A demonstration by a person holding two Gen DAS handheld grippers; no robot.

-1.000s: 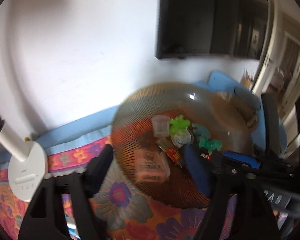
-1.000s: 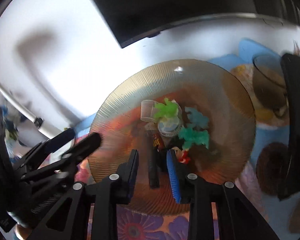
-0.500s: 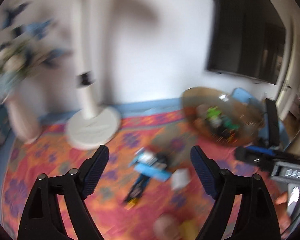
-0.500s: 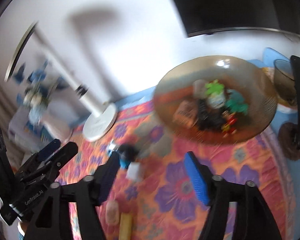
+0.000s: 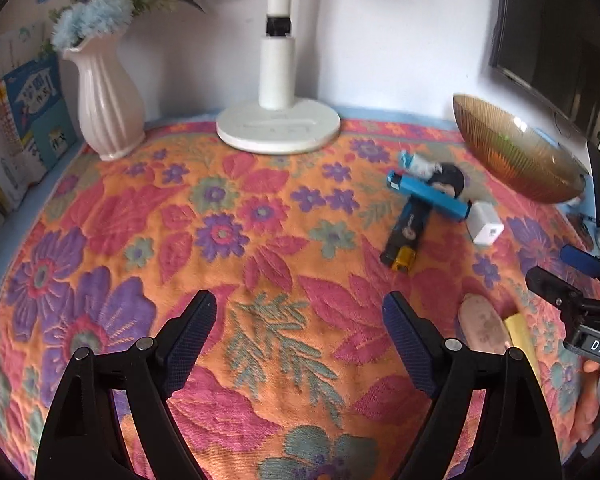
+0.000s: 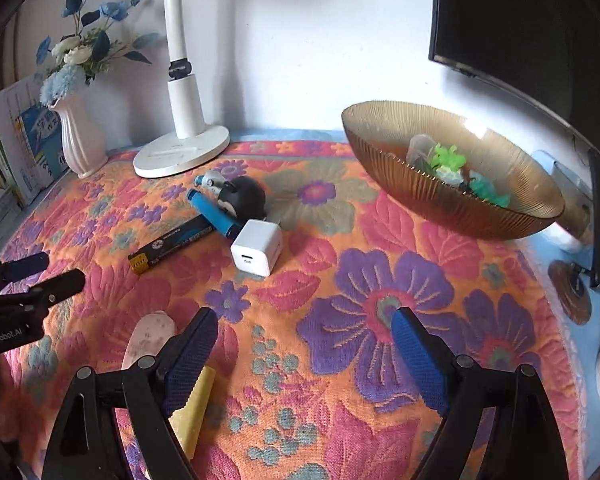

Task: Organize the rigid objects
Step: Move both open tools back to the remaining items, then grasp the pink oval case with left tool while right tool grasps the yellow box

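Left wrist view first: the left tongs (image 5: 298, 338) sat wide apart at the bottom of the frame with nothing between them, just bare floral cloth (image 5: 236, 240) on the bench. Leftover items were clustered at right of centre: a blue bar (image 5: 428, 196) lying across a dark stick with a gold end (image 5: 404, 236), a black round toy (image 5: 450, 178) just behind them, and a white charger cube (image 5: 485, 224) beside the bar's right end. A pinkish oval thing (image 5: 482, 324) and a yellow strip (image 5: 520, 334) lay close to the right finger. The amber bowl (image 5: 516, 152) sat at the upper right. A white lamp base (image 5: 278, 128) and a pink vase (image 5: 110, 100) stood along the top. The right tongs (image 5: 562, 272) poked in from the right edge.

Right wrist view: the right tongs (image 6: 304, 344) had just been opening and stood wide, nothing between them. The same cluster was at upper left of centre, with the charger cube (image 6: 256, 252) touching the blue bar (image 6: 216, 216). The bowl (image 6: 452, 196) at upper right held green and teal bits. The yellow strip (image 6: 194, 408) was partly hidden behind the left finger, next to the pinkish oval (image 6: 150, 336). The left tongs (image 6: 40, 270) showed at the left edge, also apart.
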